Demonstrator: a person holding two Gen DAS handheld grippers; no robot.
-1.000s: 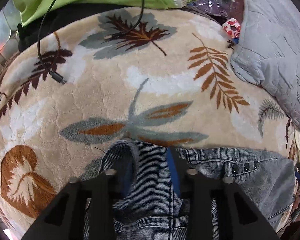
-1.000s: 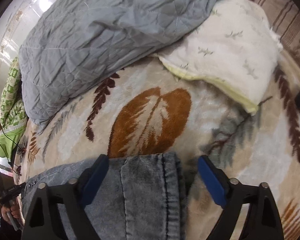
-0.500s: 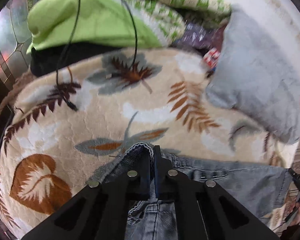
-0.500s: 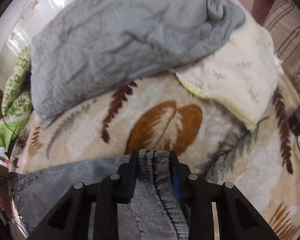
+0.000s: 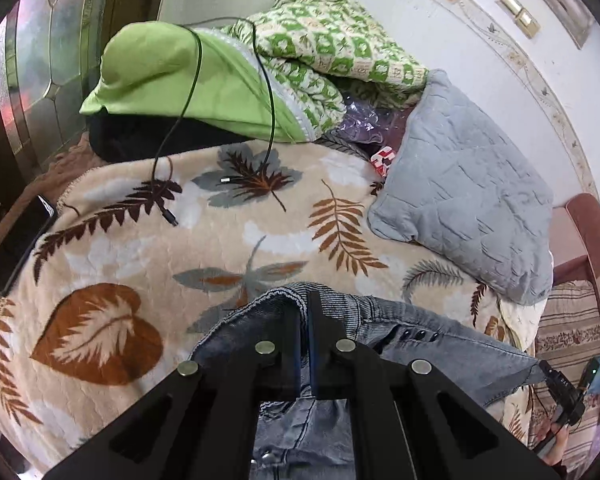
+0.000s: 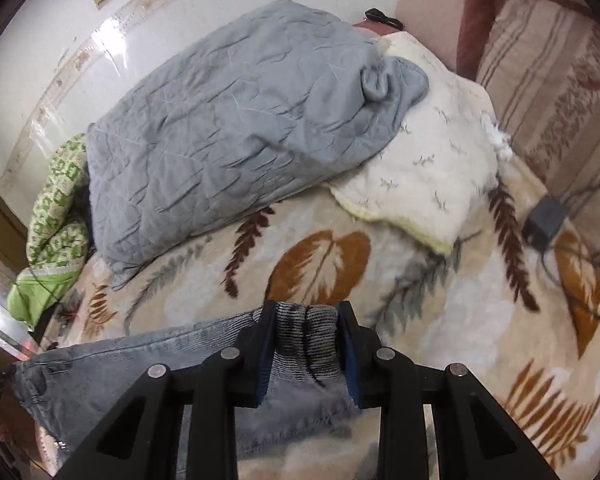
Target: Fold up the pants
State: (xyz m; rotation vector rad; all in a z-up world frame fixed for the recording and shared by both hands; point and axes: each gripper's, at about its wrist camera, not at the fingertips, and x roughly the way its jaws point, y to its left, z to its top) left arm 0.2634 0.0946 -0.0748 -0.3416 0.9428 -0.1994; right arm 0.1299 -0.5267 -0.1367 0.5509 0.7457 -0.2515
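Grey-blue denim pants point(image 5: 412, 336) hang stretched between my two grippers above a beige leaf-print blanket point(image 5: 180, 264). My left gripper point(image 5: 305, 300) is shut on the waistband end, with dark buttons to its right. My right gripper point(image 6: 306, 312) is shut on a bunched hem of the pants point(image 6: 140, 360), which stretch away to the left. In both views the cloth is lifted clear of the blanket point(image 6: 440, 320). The other gripper shows at the right edge of the left wrist view point(image 5: 564, 392).
A grey quilted pillow point(image 5: 472, 208) and a cream pillow point(image 6: 420, 176) lie at the back. A green blanket pile point(image 5: 204, 80) with a black cable point(image 5: 188, 92) lies far left. A phone point(image 5: 20, 240) lies on the left edge. A dark charger point(image 6: 546, 220) lies on the right.
Both grippers have closed on the pants and lifted them off the blanket. The cameras have risen, so more of the room shows.
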